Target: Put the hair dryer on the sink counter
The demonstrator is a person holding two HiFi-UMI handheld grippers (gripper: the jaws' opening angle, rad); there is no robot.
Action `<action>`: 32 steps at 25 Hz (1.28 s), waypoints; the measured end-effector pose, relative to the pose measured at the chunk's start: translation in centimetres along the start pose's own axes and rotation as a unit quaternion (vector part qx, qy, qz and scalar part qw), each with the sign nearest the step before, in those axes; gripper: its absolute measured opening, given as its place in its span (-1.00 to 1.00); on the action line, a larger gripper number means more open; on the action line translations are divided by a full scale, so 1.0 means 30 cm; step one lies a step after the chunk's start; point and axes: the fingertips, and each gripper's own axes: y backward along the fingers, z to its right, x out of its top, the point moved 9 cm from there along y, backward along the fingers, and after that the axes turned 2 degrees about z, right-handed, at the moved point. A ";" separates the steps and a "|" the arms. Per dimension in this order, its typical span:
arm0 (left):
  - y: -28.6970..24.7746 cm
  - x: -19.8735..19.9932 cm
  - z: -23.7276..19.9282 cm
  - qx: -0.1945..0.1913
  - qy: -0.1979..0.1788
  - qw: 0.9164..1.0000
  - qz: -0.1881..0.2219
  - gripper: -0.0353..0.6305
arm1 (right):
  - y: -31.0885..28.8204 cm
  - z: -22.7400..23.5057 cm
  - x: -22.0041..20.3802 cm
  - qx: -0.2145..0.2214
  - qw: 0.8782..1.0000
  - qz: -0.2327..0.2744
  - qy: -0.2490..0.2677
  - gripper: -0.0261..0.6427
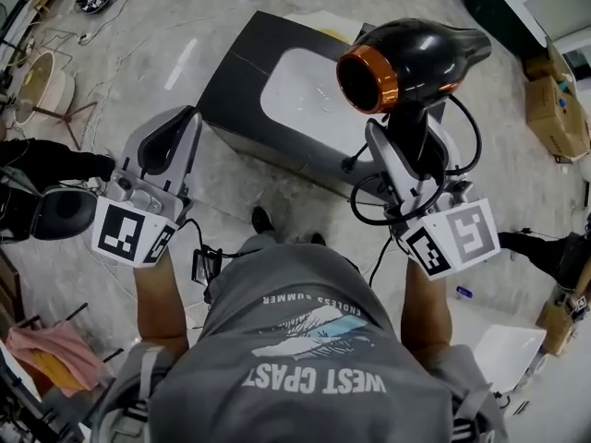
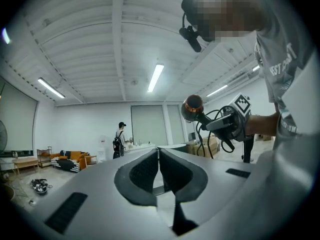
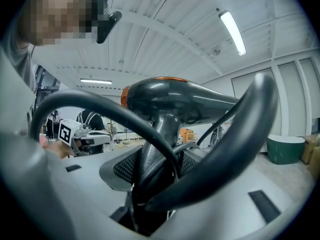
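Note:
A black hair dryer (image 1: 416,63) with an orange ring round its mouth stands upright in my right gripper (image 1: 406,141), which is shut on its handle. Its black cord (image 1: 462,155) loops around the gripper. In the right gripper view the hair dryer (image 3: 175,101) fills the middle, its handle between the pads of the right gripper (image 3: 160,164). My left gripper (image 1: 171,141) points up at the left, shut and with nothing in it; its pads meet at the left gripper (image 2: 159,156). The dark sink counter (image 1: 235,81) with a white basin (image 1: 305,90) stands on the floor ahead, below both grippers.
Cardboard boxes (image 1: 554,109) stand at the right. A round stool (image 1: 42,81) and loose cables lie at the left. A person (image 2: 119,139) stands far off by a table, with a sofa (image 2: 65,160) near. A green bin (image 3: 285,149) stands at the right.

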 end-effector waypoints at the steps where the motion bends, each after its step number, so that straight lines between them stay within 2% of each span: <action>1: -0.004 -0.004 -0.016 -0.005 0.000 1.000 0.001 -0.82 | -0.010 -0.005 0.003 -0.004 1.000 0.001 0.001 -0.26; 10: -0.021 -0.026 -0.147 -0.031 0.003 0.999 0.016 -0.82 | -0.080 -0.041 0.030 -0.044 0.999 0.008 0.008 -0.26; 17: -0.045 -0.035 -0.198 -0.036 0.007 0.999 0.023 -0.82 | -0.136 -0.023 0.053 -0.048 0.999 0.007 0.011 -0.26; 23: -0.070 -0.049 -0.236 -0.020 0.011 1.000 0.016 -0.82 | -0.229 0.032 0.054 -0.031 0.999 0.002 0.011 -0.26; 32: -0.114 -0.056 -0.313 0.033 0.003 0.999 -0.012 -0.82 | -0.460 0.156 0.020 0.025 1.000 -0.011 0.002 -0.26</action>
